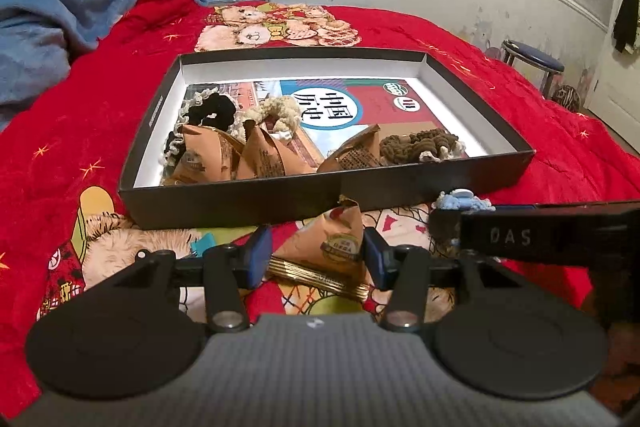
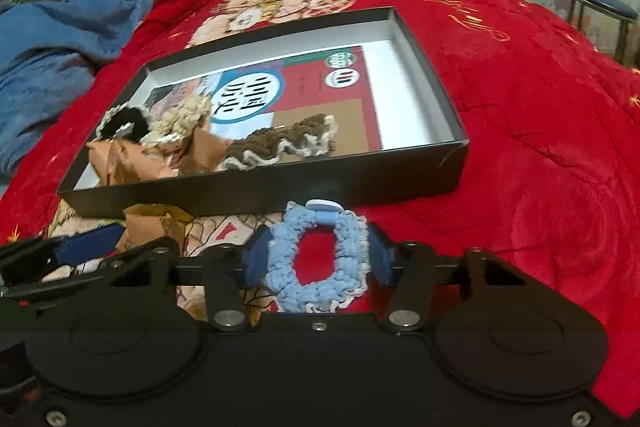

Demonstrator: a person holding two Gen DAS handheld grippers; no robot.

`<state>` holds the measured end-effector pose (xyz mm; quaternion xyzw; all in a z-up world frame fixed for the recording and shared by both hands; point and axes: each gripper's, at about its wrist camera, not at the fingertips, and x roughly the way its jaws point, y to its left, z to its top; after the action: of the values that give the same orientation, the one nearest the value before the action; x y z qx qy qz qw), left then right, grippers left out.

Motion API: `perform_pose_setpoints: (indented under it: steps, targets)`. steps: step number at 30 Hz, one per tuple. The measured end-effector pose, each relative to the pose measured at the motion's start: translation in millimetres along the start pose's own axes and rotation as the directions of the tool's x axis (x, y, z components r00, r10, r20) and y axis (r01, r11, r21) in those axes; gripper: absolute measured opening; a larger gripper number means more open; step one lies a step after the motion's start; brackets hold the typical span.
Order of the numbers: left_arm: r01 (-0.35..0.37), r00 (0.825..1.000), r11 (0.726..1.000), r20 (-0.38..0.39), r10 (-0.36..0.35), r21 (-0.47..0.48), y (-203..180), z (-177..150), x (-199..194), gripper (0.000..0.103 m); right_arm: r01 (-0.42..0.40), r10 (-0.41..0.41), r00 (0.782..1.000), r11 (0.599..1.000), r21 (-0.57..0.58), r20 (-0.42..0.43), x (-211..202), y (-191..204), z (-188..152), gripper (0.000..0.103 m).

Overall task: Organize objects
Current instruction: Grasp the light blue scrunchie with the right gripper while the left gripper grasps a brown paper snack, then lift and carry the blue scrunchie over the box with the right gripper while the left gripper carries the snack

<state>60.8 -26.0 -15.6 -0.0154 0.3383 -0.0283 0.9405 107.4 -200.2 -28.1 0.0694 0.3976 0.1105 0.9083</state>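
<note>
A shallow black box (image 1: 248, 201) (image 2: 280, 191) lies on the red bedspread. It holds a book (image 1: 332, 107) (image 2: 304, 83), several brown snack packets (image 1: 260, 155), and black, cream and brown crocheted scrunchies (image 1: 416, 145) (image 2: 280, 143). My left gripper (image 1: 316, 251) is open around a brown snack packet (image 1: 332, 243) lying in front of the box. My right gripper (image 2: 318, 259) is open around a light blue scrunchie (image 2: 320, 263) on the bed; that scrunchie also shows in the left wrist view (image 1: 460, 201).
A blue blanket (image 1: 60, 11) (image 2: 60, 39) is heaped at the far left. A blue stool (image 1: 532, 61) (image 2: 604, 11) stands beyond the bed at right. The right gripper's body (image 1: 552, 235) crosses the left wrist view at right.
</note>
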Motion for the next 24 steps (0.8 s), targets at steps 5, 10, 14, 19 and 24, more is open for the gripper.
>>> perform_pose_setpoints:
  steps: [5,10,14,19,24]
  targets:
    - [-0.006,1.0,1.0,0.005,0.006,0.003,-2,0,-1,0.053,0.0,0.0,1.0,1.0,0.03,0.004,-3,-3,1,0.021]
    - [-0.003,1.0,1.0,0.004,0.003,0.0,-3,0,-3,0.05,-0.014,0.014,0.999,1.0,-0.005,0.048,-11,4,2,0.01]
    - [-0.003,1.0,1.0,0.002,0.003,-0.005,-3,1,-4,0.05,-0.028,0.025,0.998,0.998,0.049,0.049,-15,-3,6,0.01]
    - [0.0,1.0,1.0,-0.004,0.0,-0.007,-3,1,-3,0.049,-0.062,0.054,0.997,0.989,0.135,0.057,-23,-18,10,0.01]
    - [0.019,1.0,1.0,-0.004,-0.02,-0.018,-6,2,-6,0.046,-0.109,0.096,0.992,0.979,0.175,0.084,-34,-22,13,0.01]
